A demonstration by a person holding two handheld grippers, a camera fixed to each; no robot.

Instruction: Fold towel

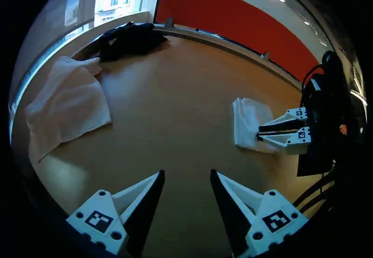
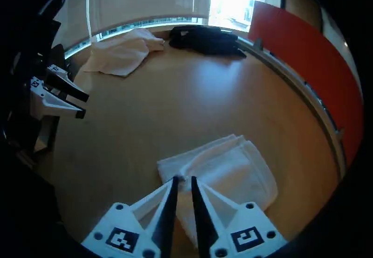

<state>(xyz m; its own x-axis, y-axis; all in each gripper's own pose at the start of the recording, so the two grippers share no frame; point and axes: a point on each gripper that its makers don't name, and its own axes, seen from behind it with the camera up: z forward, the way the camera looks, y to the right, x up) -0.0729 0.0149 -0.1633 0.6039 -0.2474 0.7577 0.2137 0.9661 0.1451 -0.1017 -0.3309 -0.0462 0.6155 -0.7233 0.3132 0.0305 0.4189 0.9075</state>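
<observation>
A small white towel [image 2: 228, 169] lies folded on the wooden table [image 2: 186, 94]. My right gripper [image 2: 184, 179] has its fingers drawn close together at the towel's near corner, pinching a bit of its edge. In the left gripper view the same towel [image 1: 247, 118] lies at the right, with the right gripper [image 1: 259, 134] at its near edge. My left gripper [image 1: 186, 174] stands open over bare table with nothing between its fingers. From the right gripper view the left gripper [image 2: 85, 106] sits far off at the left.
A larger white towel [image 1: 70, 101] lies loosely spread near the table's window side. A black garment [image 1: 128, 38] is heaped at the far edge by the window. A red panel [image 1: 242, 24] runs behind the table. Bare wood lies between the two towels.
</observation>
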